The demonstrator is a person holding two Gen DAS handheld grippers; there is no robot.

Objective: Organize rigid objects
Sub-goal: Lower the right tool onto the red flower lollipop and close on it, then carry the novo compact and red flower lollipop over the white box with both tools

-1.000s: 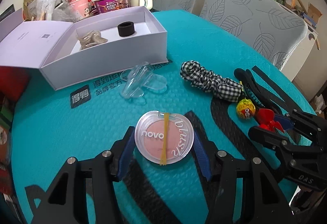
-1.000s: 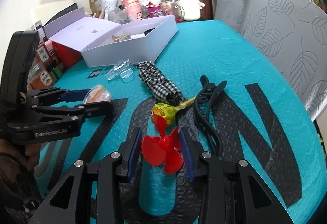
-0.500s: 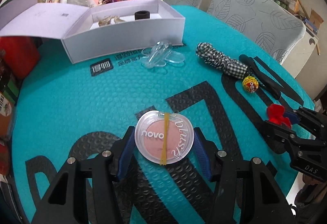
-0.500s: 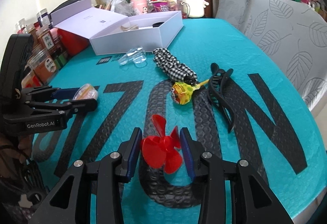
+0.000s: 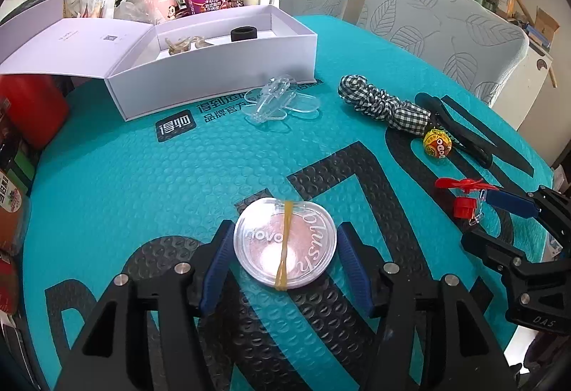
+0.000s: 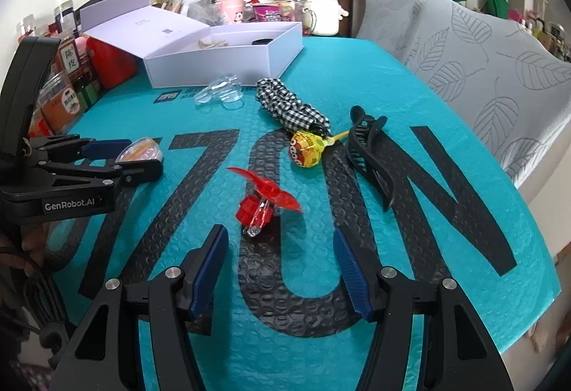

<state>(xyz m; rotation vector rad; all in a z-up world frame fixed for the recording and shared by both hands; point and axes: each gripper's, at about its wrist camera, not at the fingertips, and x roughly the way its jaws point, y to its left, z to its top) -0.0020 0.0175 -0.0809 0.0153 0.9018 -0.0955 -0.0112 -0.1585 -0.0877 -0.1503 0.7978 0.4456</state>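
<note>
On the teal mat: rigid things are lying scattered before an open white box.
Blush compact: round, clear-lidded, pink inside, a yellow rubber band crossing it; it is sitting between the left gripper pads.
Left gripper: jaws are opening, pads just clearing the compact's rim.
Red propeller: it is lying loose on the mat, ahead of the right gripper.
Right gripper: jaws are opening, nothing between them.
</note>
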